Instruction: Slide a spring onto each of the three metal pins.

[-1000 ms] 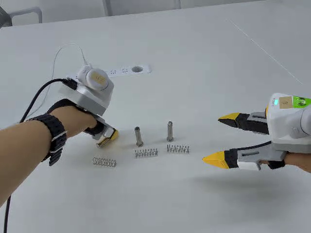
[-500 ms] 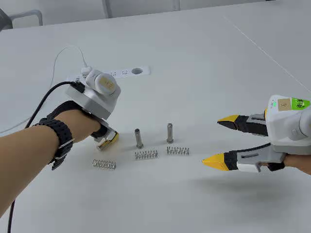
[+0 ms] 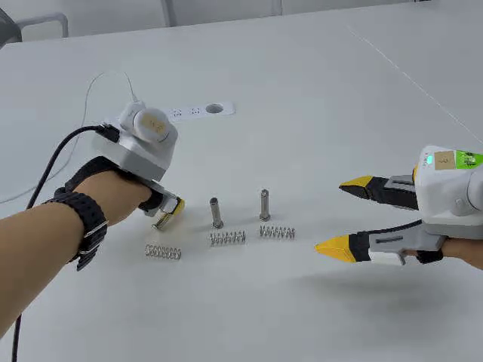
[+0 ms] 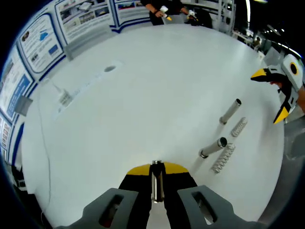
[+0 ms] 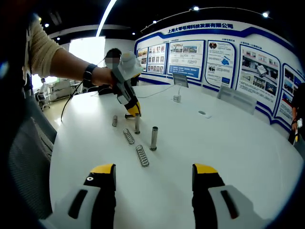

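Head view: the left claw [image 3: 167, 213] clamps one pin [image 3: 161, 222]; just beyond its tip stand two upright pins [image 3: 216, 213], with three springs [image 3: 227, 238] beside them on the surface [image 3: 302, 113]. Left gripper view: its jaws are closed on that pin. Right gripper view: the right claw [image 5: 153, 174] gapes, empty, facing them.

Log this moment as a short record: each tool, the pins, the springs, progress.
left tool: shut on held pin, which is tilted
right tool: open, holding nothing, off to the side of the parts
standing pins: middle pin and right pin, upright on table
springs: left spring, middle spring, right spring, all lying flat
progress: no spring on any pin yet
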